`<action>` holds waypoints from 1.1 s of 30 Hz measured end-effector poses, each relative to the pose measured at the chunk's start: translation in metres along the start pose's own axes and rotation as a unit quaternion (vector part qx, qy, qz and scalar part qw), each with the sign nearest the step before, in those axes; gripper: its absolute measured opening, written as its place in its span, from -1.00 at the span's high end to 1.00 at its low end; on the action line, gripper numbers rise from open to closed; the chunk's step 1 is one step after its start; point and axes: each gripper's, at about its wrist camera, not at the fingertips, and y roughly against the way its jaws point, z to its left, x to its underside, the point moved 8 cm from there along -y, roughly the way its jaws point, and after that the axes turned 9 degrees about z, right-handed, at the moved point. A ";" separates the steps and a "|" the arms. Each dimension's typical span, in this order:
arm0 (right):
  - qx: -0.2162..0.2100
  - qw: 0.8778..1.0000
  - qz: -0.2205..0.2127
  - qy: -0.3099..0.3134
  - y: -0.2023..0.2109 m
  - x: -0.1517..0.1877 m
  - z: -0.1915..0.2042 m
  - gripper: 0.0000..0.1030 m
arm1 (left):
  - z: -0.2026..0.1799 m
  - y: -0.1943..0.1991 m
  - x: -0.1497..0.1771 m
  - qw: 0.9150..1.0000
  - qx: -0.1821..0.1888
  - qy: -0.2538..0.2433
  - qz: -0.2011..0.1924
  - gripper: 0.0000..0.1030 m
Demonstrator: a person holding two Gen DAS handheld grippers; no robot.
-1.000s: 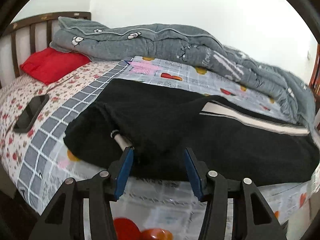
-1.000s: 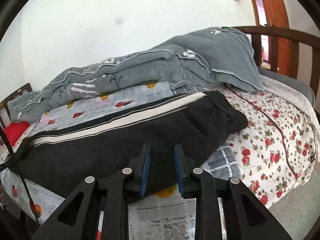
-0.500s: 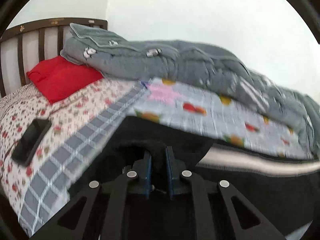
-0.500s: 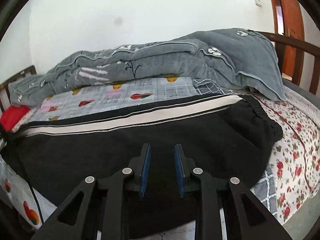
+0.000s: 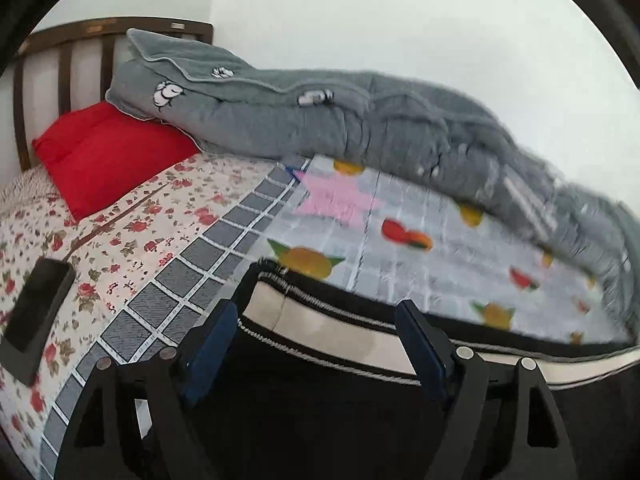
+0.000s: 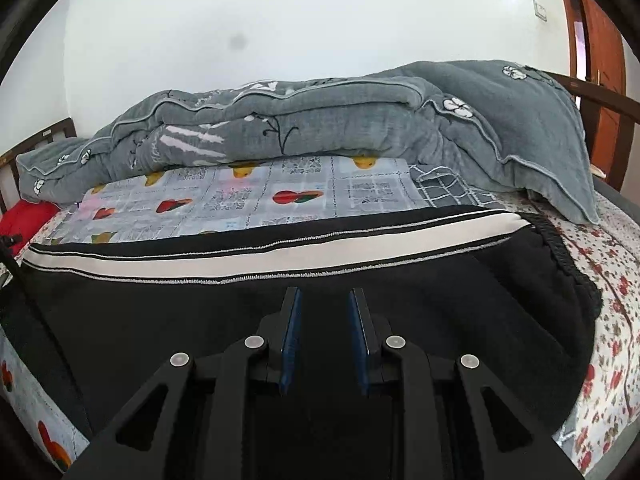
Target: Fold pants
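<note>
Pants [image 6: 360, 280] flat on bed | left gripper [image 5: 316, 320] jaws opening — nothing pinched | right gripper [image 6: 324, 308] jaws narrow, apart

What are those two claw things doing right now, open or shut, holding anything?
Left gripper: jaws opening wide over the black pants, pressing on nothing.
Right gripper: narrow gap between its jaws, over the pants; whether it pinches cloth cannot be told.

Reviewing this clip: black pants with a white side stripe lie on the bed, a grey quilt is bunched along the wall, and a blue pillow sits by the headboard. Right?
Not quite. The pillow by the headboard is red, not blue, as the left wrist view shows. The black pants with the white side stripe and the grey quilt along the wall are as you say.
</note>
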 end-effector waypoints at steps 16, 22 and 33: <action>0.007 0.988 -0.001 0.154 -0.036 -0.064 0.056 0.01 | 0.045 -0.039 -0.032 0.994 -0.102 0.040 0.006 0.96; -0.044 0.969 0.052 0.236 -0.092 -0.086 0.084 -0.02 | 0.030 -0.036 -0.024 0.998 -0.052 0.018 0.012 0.96; -0.080 0.953 0.142 0.257 -0.160 -0.063 0.092 -0.02 | 0.015 -0.019 -0.018 0.999 0.023 -0.038 0.021 -0.06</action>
